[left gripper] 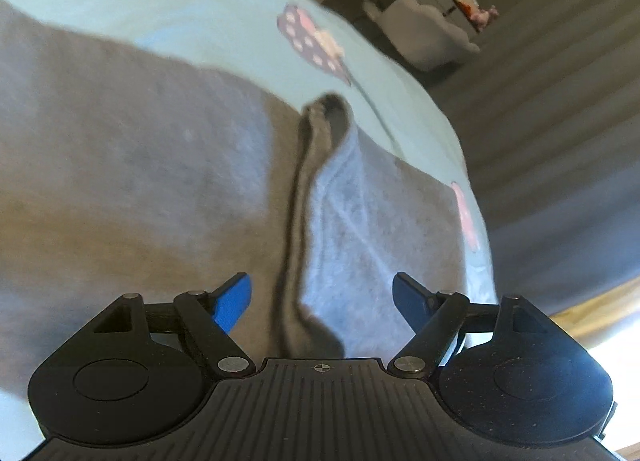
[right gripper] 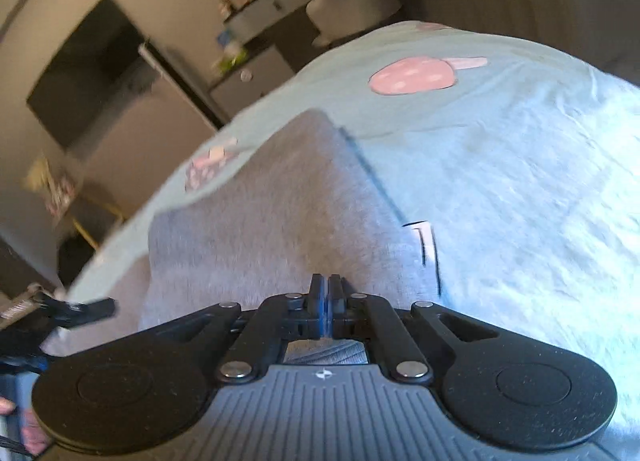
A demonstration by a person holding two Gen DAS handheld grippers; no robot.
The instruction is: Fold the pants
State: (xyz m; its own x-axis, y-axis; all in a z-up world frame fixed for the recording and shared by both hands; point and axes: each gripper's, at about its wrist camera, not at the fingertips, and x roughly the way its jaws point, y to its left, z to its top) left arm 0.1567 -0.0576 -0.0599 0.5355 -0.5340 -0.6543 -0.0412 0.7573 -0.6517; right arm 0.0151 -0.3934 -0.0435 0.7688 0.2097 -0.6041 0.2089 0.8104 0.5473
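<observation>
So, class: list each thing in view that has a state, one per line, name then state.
Pants: spread on the sheet, a raised fold down the middle.
Sheet: laid out, wrinkled.
Left gripper: open, over the fold.
Right gripper: shut, over the pants.

Both wrist cameras are looking steeply down, close over the grey pants [left gripper: 160, 181] on the pale-blue bedsheet [right gripper: 520, 181], the dresser [right gripper: 256, 17] showing toward 12 o'clock.

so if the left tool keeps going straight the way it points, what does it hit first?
Most likely the grey fleece pants: the open left tool straddles their raised dark fold ridge, lying on the pale blue patterned sheet. Depth is unclear in the blur.
</observation>
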